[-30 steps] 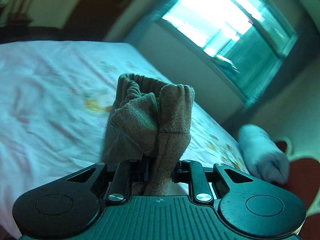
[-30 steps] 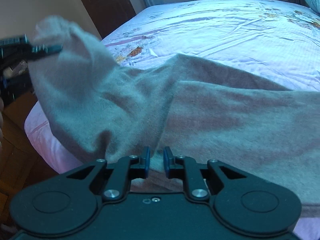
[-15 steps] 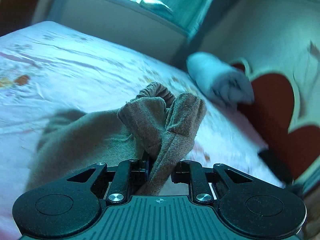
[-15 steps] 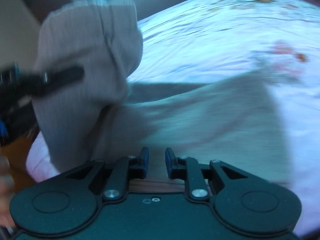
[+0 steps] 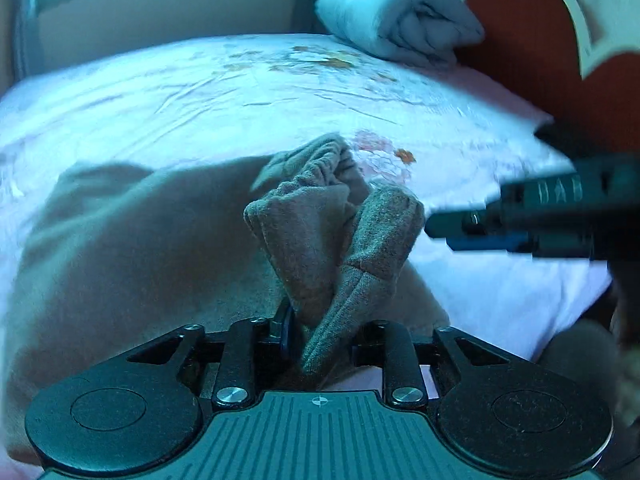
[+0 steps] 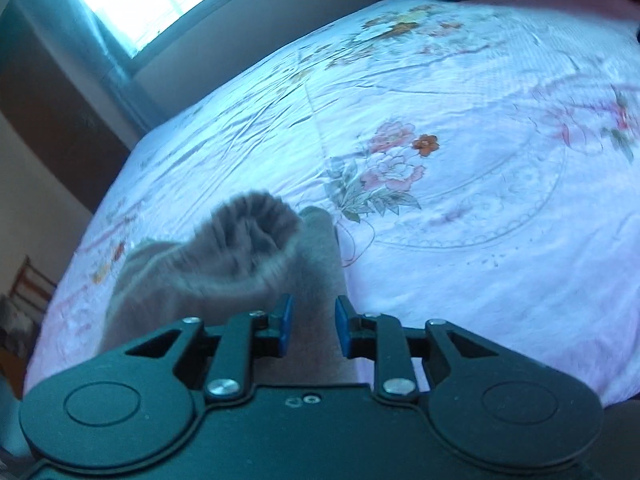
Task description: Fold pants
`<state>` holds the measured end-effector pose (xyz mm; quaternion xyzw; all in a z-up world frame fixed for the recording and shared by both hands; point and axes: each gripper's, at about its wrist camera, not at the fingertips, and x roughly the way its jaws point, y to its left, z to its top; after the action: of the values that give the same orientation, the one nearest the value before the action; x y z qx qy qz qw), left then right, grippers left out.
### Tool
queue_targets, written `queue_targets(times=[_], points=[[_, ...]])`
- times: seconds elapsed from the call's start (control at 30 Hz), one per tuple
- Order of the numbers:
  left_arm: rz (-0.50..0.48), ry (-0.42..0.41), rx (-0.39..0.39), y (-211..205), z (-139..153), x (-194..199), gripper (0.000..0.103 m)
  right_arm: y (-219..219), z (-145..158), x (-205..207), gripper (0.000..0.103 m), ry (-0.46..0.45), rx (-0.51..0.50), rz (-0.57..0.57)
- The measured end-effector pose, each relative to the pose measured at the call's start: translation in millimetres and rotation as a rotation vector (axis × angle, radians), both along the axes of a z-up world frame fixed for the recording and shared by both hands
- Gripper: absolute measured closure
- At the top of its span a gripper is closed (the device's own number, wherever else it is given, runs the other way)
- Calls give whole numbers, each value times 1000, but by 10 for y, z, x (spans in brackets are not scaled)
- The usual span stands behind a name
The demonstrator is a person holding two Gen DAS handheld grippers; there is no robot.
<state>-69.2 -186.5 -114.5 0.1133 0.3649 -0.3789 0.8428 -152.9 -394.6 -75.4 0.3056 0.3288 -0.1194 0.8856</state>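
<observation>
Pants (image 5: 132, 248) of soft, fuzzy grey-brown knit lie spread across the bed (image 5: 240, 92), and one bunched end of them rises straight out of my left claw (image 5: 320, 340). The cloth there is doubled into thick, rounded folds, with a ribbed, gathered elastic band (image 5: 324, 156) puckered at the top of the bundle. My left claw is clamped on that bundle, its jaws pressed in against the fabric from both sides, so the gathered part stands up directly ahead of the fingers while the broad, flat remainder slopes away to the left and down onto the sheet.

From my right claw (image 6: 312, 328) the same cloth shows as a blurred, ribbed cuff opening just ahead and to the left, with a smoother strip of fabric running under the gap between the blue pads (image 6: 284, 326). That claw's jaws stand apart; whether the cloth between them is touched, I cannot tell. In the left view, my right claw (image 5: 532, 216) reaches in from the right edge, close beside the raised bundle.

The bedsheet is pale, finely creased, printed with pink and orange flowers (image 6: 396, 160). A rolled, pale blanket (image 5: 400, 20) rests at the far edge of the bed, against a red headboard (image 5: 540, 40).
</observation>
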Motion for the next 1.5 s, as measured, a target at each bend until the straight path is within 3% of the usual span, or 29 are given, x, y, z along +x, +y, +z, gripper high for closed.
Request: queue_targets(times=[0.07, 0.13, 0.2, 0.27, 0.37, 0.43, 0.63, 0.73, 0.8, 0.9, 1.1, 1.17, 1.23, 1.3, 1.37, 1.5], points=[[-21, 23, -16, 5, 88, -26, 44, -44, 12, -33, 80, -16, 32, -10], [-33, 36, -68, 20, 196, -64, 26, -72, 45, -41, 73, -25, 32, -17], [-40, 23, -89, 20, 285, -66, 23, -67, 97, -44, 61, -37, 22, -22], [-21, 54, -107, 84, 327, -8, 23, -75, 146, -22, 58, -49, 5, -26], [72, 128, -162, 344, 318, 173, 23, -37, 192, 1, 56, -58, 10, -7], [141, 143, -178, 571, 320, 297, 23, 21, 170, 54, 44, -35, 8, 28], [321, 159, -156, 1227, 181, 651, 23, 118, -29, 122, 30, 44, 75, 47], [397, 190, -177, 1356, 23, 837, 23, 141, -138, 161, 31, 79, 107, 51], [425, 200, -182, 1427, -33, 888, 23, 137, -176, 149, 58, 60, 144, 29], [423, 195, -167, 1369, -106, 921, 23, 175, -103, 161, 81, 34, 116, 54], [419, 188, -191, 1275, -77, 909, 23, 173, 245, 143, 88, -83, 36, 52], [417, 182, -193, 1236, -79, 918, 23, 138, 258, 137, 90, -85, 1, 33], [411, 176, -180, 1195, -105, 937, 23, 79, 106, 139, 100, -52, -19, 4], [404, 175, -167, 1171, -138, 947, 23, 4, -162, 131, 100, 18, 17, -24], [399, 171, -159, 1167, -141, 943, 23, -12, -263, 70, 99, 17, 46, -31], [411, 182, -203, 1211, -27, 997, 23, -43, -135, 112, 75, -29, 89, 1]])
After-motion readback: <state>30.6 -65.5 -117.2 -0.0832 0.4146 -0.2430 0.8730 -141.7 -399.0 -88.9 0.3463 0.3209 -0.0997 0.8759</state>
